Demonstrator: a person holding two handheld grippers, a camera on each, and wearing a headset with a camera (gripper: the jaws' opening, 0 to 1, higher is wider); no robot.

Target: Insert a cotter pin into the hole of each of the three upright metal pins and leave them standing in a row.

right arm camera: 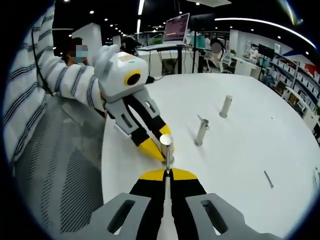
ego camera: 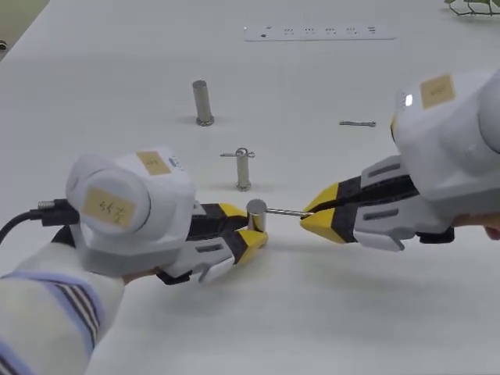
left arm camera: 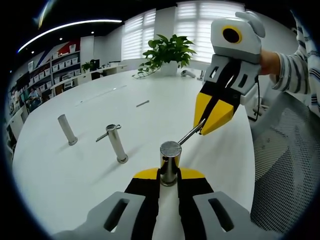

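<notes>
My left gripper (ego camera: pixel 251 234) (left arm camera: pixel 169 175) is shut on an upright metal pin (ego camera: pixel 256 215) (left arm camera: pixel 169 159) (right arm camera: pixel 167 148) near the table's front. My right gripper (ego camera: pixel 315 213) (right arm camera: pixel 168 172) (left arm camera: pixel 210 121) is shut on a thin cotter pin (ego camera: pixel 286 212) (left arm camera: pixel 190 133), whose free end touches the top of that metal pin. Behind stands a second metal pin (ego camera: pixel 243 169) (left arm camera: pixel 116 143) (right arm camera: pixel 202 131) with a cotter pin through its top. A third metal pin (ego camera: pixel 202 102) (left arm camera: pixel 66 129) (right arm camera: pixel 226 106) stands bare farther back. A loose cotter pin (ego camera: pixel 357 123) (left arm camera: pixel 142 103) (right arm camera: pixel 268 179) lies on the table.
The white table (ego camera: pixel 117 94) stretches far back, where a white power strip (ego camera: pixel 319 32) lies. A black cable (ego camera: pixel 27 216) trails from the left gripper. In the left gripper view a potted plant (left arm camera: pixel 168 52) stands at the table's far end and a mesh chair (left arm camera: pixel 282 165) beside it.
</notes>
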